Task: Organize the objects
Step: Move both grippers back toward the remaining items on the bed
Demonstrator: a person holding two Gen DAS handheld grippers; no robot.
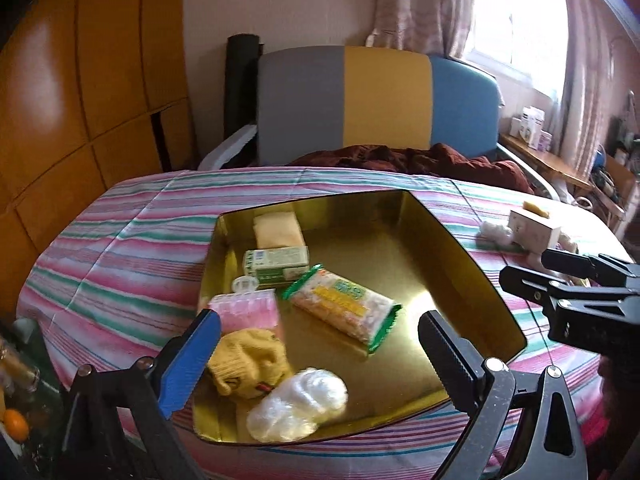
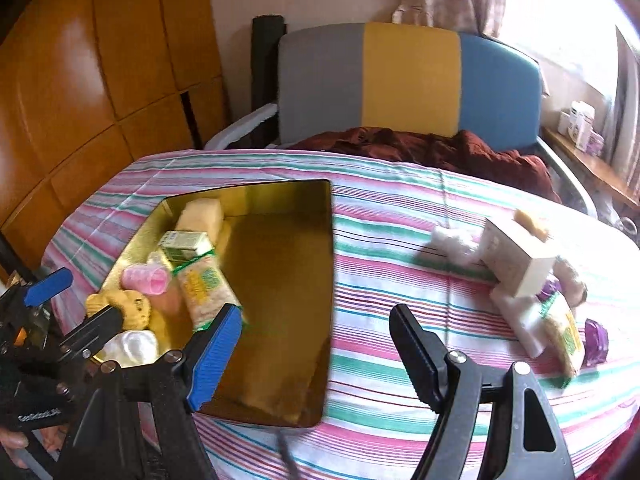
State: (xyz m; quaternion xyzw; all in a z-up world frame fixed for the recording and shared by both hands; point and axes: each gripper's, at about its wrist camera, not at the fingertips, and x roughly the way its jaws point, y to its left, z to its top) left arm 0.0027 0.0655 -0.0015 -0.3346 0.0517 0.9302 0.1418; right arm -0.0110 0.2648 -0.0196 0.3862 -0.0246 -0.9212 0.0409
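Observation:
A shallow gold tin (image 1: 460,264) (image 2: 280,264) sits on the striped cloth. Its left side holds a yellow packet (image 1: 278,230), a green-white box (image 1: 276,266), a pink roll pack (image 1: 244,312), a snack bag (image 1: 344,308) (image 2: 204,284), a yellow knit toy (image 1: 248,364) and a clear plastic wad (image 1: 298,404). My left gripper (image 1: 320,356) is open and empty above the tin's near left part. My right gripper (image 2: 316,348) is open and empty over the tin's right edge. Loose to the right lie a white box (image 2: 516,256), cotton (image 2: 452,244), a snack bag (image 2: 564,336) and purple pieces (image 2: 596,340).
The round table (image 2: 400,420) has a pink, green and white striped cloth. A grey, yellow and blue chair (image 1: 384,100) with dark red fabric stands behind it. Wooden cabinets (image 1: 80,92) are at left. A cluttered shelf (image 1: 560,160) is by the window at right.

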